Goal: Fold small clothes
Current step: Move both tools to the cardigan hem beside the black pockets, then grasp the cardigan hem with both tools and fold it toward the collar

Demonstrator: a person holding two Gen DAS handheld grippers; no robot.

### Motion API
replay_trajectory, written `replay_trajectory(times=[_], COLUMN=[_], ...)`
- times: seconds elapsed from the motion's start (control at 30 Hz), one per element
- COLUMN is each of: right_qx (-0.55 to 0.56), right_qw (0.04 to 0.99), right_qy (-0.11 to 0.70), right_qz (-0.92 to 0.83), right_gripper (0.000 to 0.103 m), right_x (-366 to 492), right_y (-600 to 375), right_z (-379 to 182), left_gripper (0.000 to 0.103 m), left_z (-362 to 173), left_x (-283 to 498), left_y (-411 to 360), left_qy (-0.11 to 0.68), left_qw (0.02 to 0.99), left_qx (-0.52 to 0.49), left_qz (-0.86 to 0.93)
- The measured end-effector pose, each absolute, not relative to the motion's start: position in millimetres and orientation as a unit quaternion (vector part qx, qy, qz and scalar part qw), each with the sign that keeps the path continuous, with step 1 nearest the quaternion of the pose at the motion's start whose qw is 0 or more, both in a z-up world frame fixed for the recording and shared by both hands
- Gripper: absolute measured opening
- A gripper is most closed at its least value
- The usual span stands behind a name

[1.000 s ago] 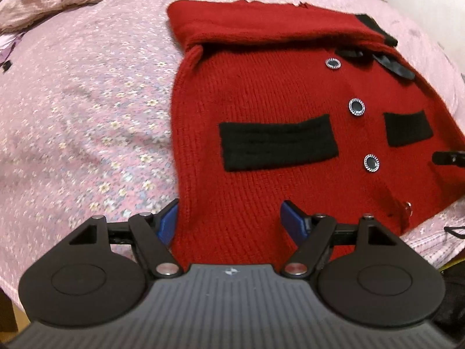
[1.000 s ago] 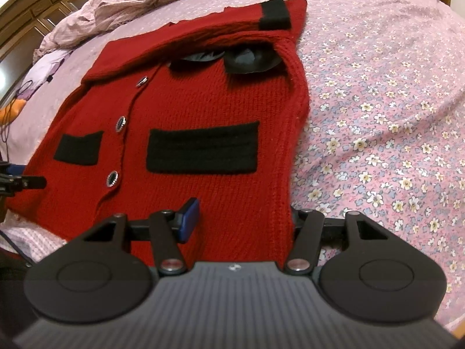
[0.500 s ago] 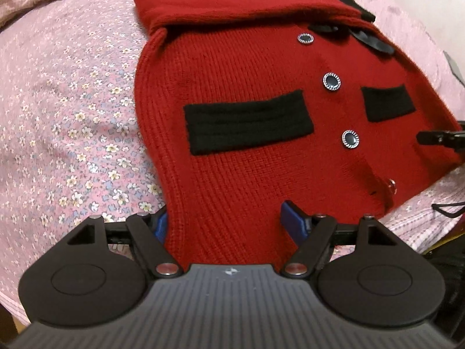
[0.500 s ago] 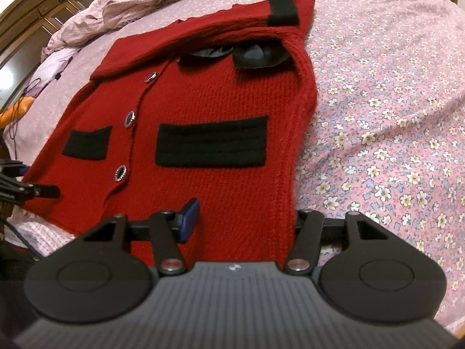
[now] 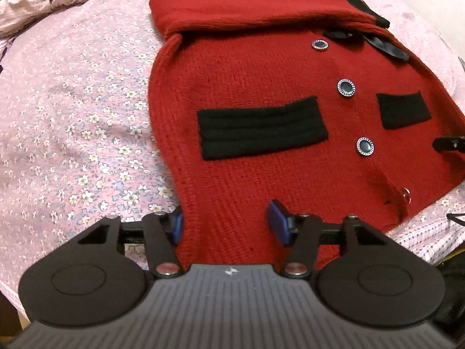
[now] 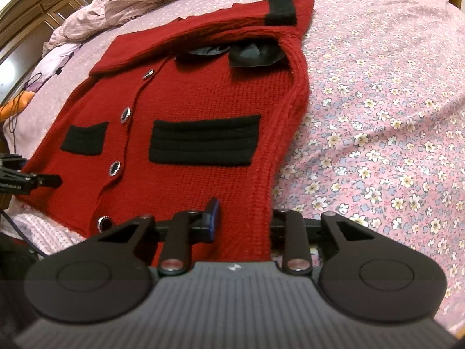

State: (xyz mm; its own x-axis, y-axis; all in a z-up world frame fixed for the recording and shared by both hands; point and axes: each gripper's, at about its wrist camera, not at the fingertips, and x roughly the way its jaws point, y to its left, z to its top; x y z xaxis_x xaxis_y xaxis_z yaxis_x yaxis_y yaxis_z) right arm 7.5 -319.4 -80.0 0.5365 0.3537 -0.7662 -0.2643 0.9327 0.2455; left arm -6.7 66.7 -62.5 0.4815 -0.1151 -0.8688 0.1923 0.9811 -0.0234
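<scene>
A small red knit cardigan [image 5: 261,87] with black pocket bands and dark buttons lies flat on the bed, sleeves folded across its top; it also shows in the right wrist view [image 6: 203,101]. My left gripper [image 5: 228,221] is open, its jaws either side of the hem's left corner. My right gripper [image 6: 244,218] is open, its jaws either side of the hem's right corner. Each gripper's tip shows at the edge of the other's view.
The bed has a pink floral sheet [image 5: 72,122], also seen in the right wrist view [image 6: 377,116]. Crumpled pink bedding [image 6: 130,3] lies at the head. A wooden headboard [image 6: 43,8] is at the far left. The bed's near edge is just below the hem.
Both grippers stay open at the hem corners. The left view has swung a little; the right gripper has closed in slightly on the cardigan.
</scene>
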Motion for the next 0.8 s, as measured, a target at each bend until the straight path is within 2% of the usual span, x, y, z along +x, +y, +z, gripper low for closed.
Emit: replay_trajectory(times=[0.07, 0.1, 0.2, 0.3, 0.47, 0.6, 0.8], right_qx=[0.052, 0.059, 0.09, 0.114, 0.164, 0.198, 0.215], right_qw=[0.874, 0.874, 0.873, 0.878, 0.88, 0.882, 0.889], right_qy=[0.448, 0.449, 0.44, 0.417, 0.379, 0.351, 0.318], right_qz=[0.178, 0.179, 0.187, 0.207, 0.234, 0.245, 0.249], right_gripper=[0.019, 0.013, 0.01, 0.01, 0.009, 0.009, 0.009], right_x=[6.5, 6.5, 6.3, 5.1, 12.8, 23.3, 43.8], right_y=[-319.7, -320.4, -324.8, -326.8, -333.9, -337.5, -334.9], right_z=[-81.1, -81.5, -77.6, -65.2, -48.2, -36.9, -22.4], left_gripper=[0.058, 0.045, 0.026, 0.021, 0.019, 0.012, 0.011], left_z=[-62.9, -62.6, -58.0, -53.8, -37.1, -19.0, 5.5], left_x=[-6.6, -7.1, -5.8, -2.9, 0.4, 7.0, 19.9], left_y=[68.0, 68.6, 77.2, 88.2, 99.0, 108.1, 112.9], left_qy=[0.5, 0.498, 0.494, 0.495, 0.479, 0.452, 0.416], left_qw=[0.861, 0.862, 0.865, 0.862, 0.863, 0.868, 0.877], left_qx=[0.034, 0.033, -0.003, -0.047, -0.11, -0.165, -0.2], left_qz=[-0.09, -0.089, -0.092, -0.095, -0.116, -0.126, -0.135])
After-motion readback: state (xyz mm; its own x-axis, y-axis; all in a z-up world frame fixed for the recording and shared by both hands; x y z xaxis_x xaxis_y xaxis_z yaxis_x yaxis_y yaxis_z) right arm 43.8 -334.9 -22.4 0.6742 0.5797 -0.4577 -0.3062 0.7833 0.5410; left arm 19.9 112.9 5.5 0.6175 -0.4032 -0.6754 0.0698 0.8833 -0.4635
